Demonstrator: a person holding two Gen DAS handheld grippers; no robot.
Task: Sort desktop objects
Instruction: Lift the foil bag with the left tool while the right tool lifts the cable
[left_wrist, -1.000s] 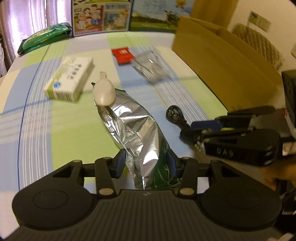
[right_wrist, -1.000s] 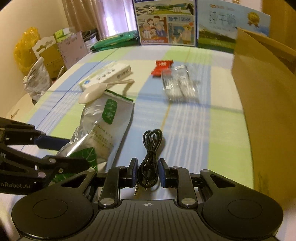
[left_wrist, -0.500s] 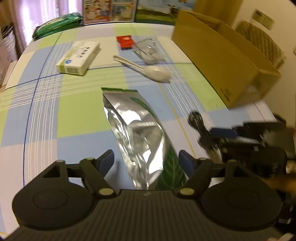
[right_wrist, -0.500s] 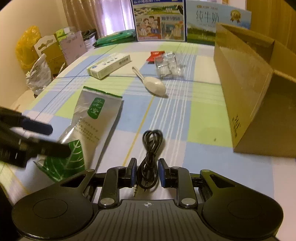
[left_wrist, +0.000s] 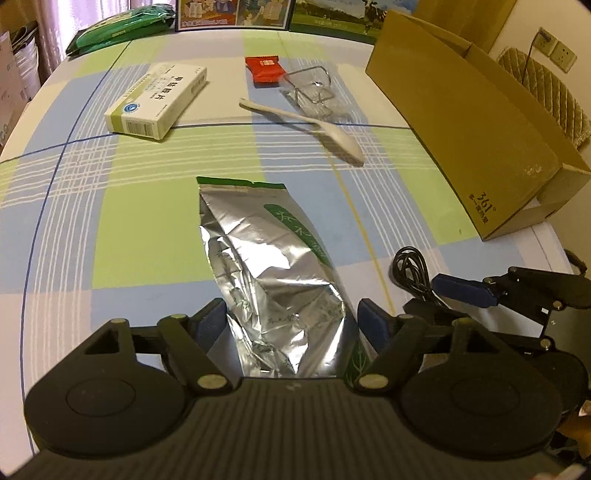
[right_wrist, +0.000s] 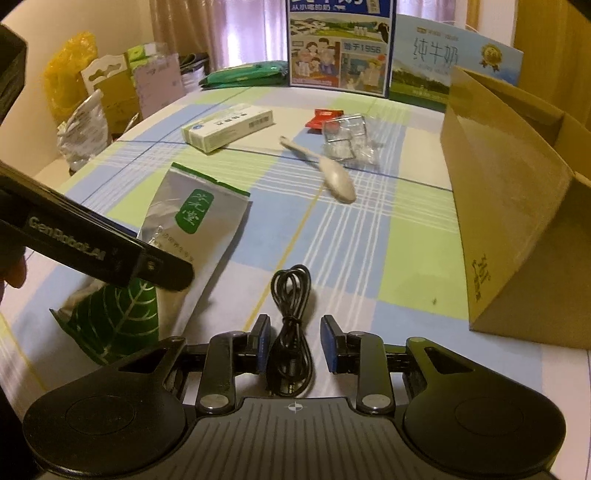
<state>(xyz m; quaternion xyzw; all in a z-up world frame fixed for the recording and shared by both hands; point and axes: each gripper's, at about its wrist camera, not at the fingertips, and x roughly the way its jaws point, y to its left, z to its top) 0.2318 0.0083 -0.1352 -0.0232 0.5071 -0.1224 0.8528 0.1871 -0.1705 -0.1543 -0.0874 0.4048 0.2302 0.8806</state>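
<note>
Left wrist: our left gripper (left_wrist: 291, 321) spread wide astride the silver tea pouch (left_wrist: 269, 269) at 6 o'clock, spoon (left_wrist: 317, 127) at 1 o'clock; right wrist: our right gripper (right_wrist: 295, 341) parted around the black cable (right_wrist: 291, 328) at 6 o'clock, touching neither pad, cardboard box (right_wrist: 517, 206) at 3 o'clock.

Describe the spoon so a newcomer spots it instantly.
Start at the tall cardboard box on the table's right side. Just left of it, on the checked tablecloth, lies the white spoon, beside a clear plastic tray. It is the only long-handled, plain white, unprinted item.
</note>
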